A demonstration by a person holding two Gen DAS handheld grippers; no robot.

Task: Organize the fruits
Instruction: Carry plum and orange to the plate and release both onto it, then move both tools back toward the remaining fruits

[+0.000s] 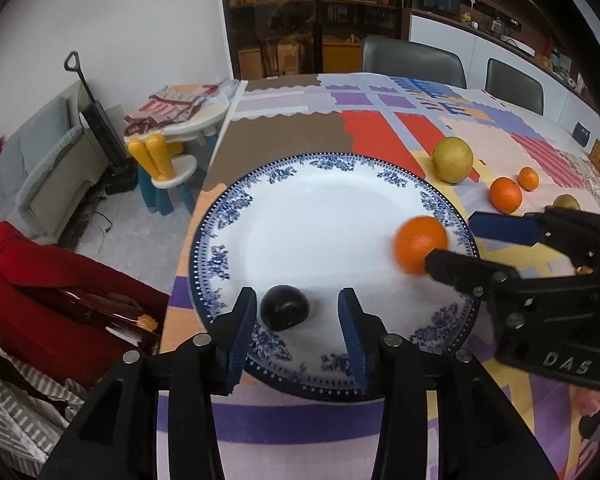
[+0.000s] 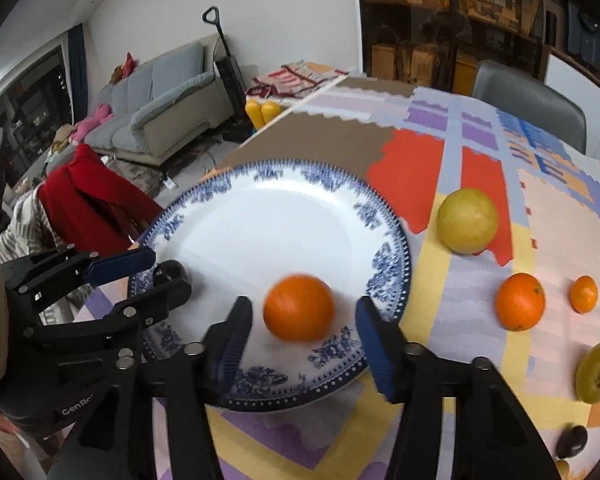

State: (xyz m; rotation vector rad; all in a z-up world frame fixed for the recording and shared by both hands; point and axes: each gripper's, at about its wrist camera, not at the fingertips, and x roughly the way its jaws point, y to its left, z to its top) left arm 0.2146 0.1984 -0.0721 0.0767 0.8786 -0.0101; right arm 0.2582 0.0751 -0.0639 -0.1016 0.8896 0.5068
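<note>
1. The left gripper (image 1: 296, 312) hangs over the near rim of the blue-patterned plate (image 1: 228, 216), its fingers (image 1: 242, 320) released and standing apart.
2. A dark plum (image 1: 285, 307) lies on the plate between those left fingers, nearer the left one, with a clear gap to the right one; neither pad presses on it.
3. The right gripper (image 2: 302, 320) is over the plate's other side, and its fingers (image 2: 374, 344) are likewise released, spread wider than the fruit between them.
4. An orange (image 2: 299, 307), blurred in both views, sits between the right fingers on the white of the plate, with space showing on each side of it.
5. In the left wrist view the right gripper comes in from the right edge; one black finger crosses in front of the orange, so touch there cannot be judged from that view.
6. Beyond the right fingers, off the plate on the patchwork-covered desk (image 2: 472, 360), lie a large yellow-green fruit (image 2: 467, 221), a second orange (image 2: 520, 301), a small tangerine (image 2: 583, 293) and a green fruit (image 2: 598, 372) showing its stem hollow.
7. Another dark plum (image 2: 572, 442) lies near the right edge of the right wrist view, well apart from the fingers.
8. Past the left fingers, off the desk, a red cloth (image 1: 40, 280) is draped over a chair.
</note>
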